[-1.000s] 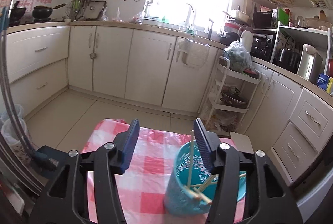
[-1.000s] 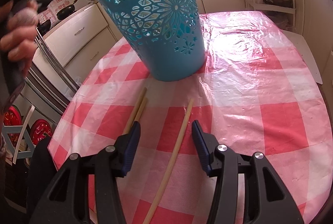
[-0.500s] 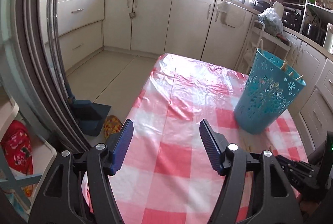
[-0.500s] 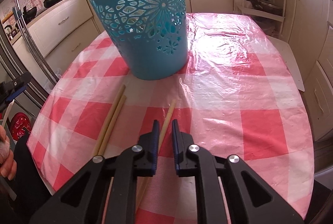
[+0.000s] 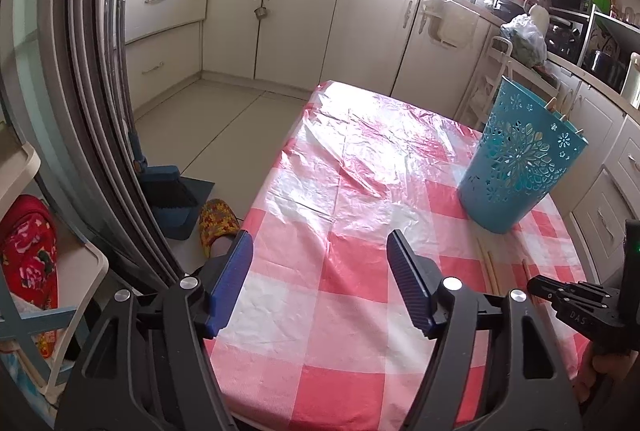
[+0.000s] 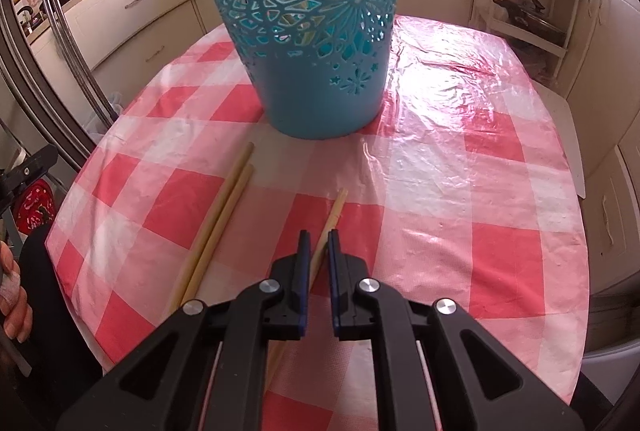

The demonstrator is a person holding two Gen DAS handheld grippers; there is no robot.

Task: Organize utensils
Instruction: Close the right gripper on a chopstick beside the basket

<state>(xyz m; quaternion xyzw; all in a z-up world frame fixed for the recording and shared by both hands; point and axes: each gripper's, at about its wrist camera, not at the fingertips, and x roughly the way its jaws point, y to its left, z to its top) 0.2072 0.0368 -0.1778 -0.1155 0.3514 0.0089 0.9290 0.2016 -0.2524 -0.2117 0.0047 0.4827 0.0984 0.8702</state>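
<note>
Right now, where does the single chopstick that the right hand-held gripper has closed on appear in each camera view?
Left wrist view: the single chopstick shows only as a short tip at far right, ahead of the right hand-held gripper.
Right wrist view: it runs lower centre, diagonally, clamped by the right hand-held gripper.
Shared landmark: the blue basket, standing beyond the chopstick in both.

Both wrist views face the teal basket (image 5: 520, 167), right view nearer.
</note>
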